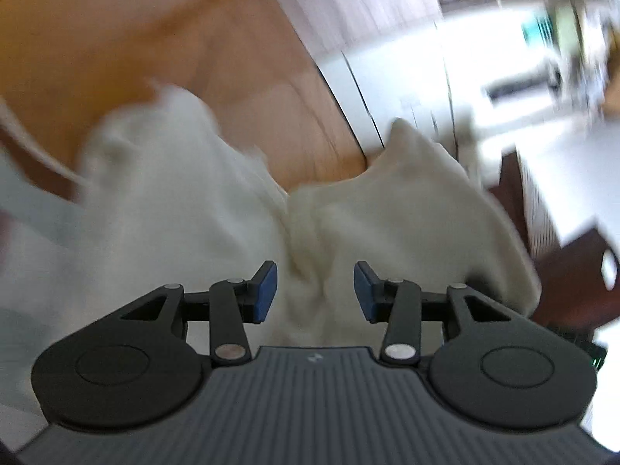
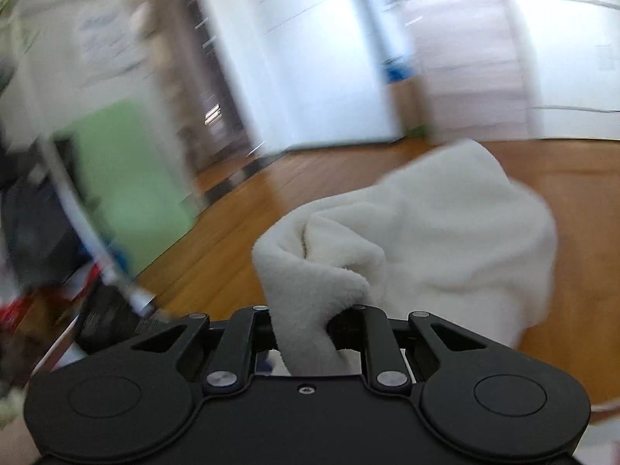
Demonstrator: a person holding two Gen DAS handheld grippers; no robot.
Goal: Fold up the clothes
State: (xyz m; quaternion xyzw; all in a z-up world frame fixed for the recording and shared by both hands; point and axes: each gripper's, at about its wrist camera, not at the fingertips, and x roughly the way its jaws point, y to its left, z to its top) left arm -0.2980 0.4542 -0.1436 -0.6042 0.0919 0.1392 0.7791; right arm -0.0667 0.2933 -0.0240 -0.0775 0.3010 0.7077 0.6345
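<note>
A white fleecy garment [image 1: 186,201] lies bunched over a wooden floor [image 1: 116,38] in the blurred left wrist view. My left gripper [image 1: 316,290] hovers close over a gathered ridge of it. Its blue pads [image 1: 266,290] stand apart with their inner faces bare, and cloth fills the gap between them without being pressed. In the right wrist view the same white garment [image 2: 445,232] hangs in a rounded lump ahead. A thick fold of it runs down between the fingers of my right gripper [image 2: 306,310], which is shut on it. The cloth hides the fingertips.
White cabinets and doors [image 2: 302,58] stand at the far side of the wooden floor [image 2: 232,240]. A green panel [image 2: 128,178] and a slanted pole [image 2: 89,232] sit at the left of the right wrist view. A dark wooden piece of furniture [image 1: 562,279] is at the right of the left wrist view.
</note>
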